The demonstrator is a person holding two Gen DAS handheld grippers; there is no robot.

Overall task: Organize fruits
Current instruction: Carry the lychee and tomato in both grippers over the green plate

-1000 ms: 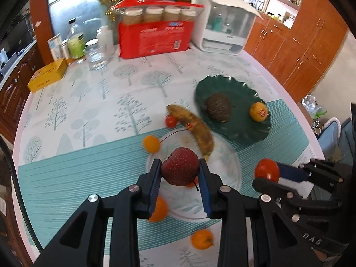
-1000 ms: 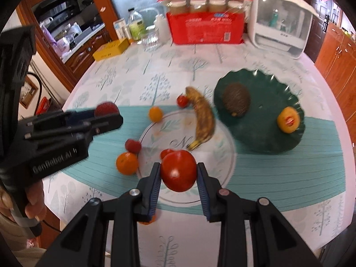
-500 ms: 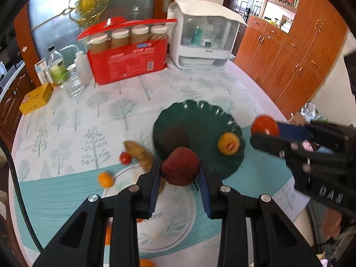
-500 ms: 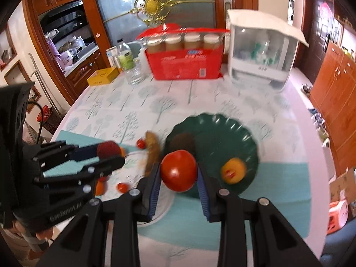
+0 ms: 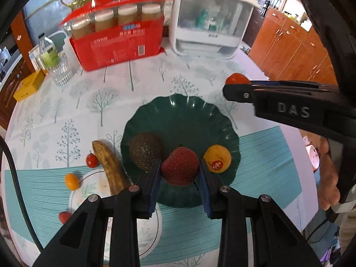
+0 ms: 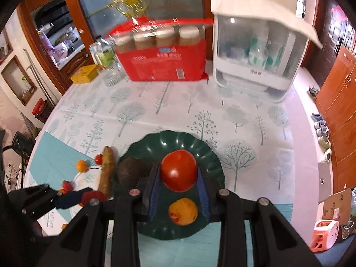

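My left gripper (image 5: 179,179) is shut on a dark red speckled strawberry-like fruit (image 5: 179,165), held above the near part of the dark green scalloped plate (image 5: 178,111). My right gripper (image 6: 179,185) is shut on a red tomato (image 6: 178,170), held above the same plate (image 6: 209,155). The plate holds a brown rough fruit (image 5: 144,150) and an orange fruit with a red sticker (image 5: 217,158). The right gripper also shows in the left wrist view (image 5: 237,86) with the tomato. The left gripper shows at the lower left of the right wrist view (image 6: 84,197).
A brown banana (image 5: 109,166), a cherry tomato (image 5: 91,160), a small orange (image 5: 71,180) and a white plate (image 5: 89,187) lie left of the green plate. A red box of jars (image 5: 118,42), a white appliance (image 5: 207,22), a glass (image 5: 60,73) and a yellow box (image 5: 27,85) stand at the back.
Both grippers have moved forward and right, from over the white plate to over the green plate, still holding their fruits.
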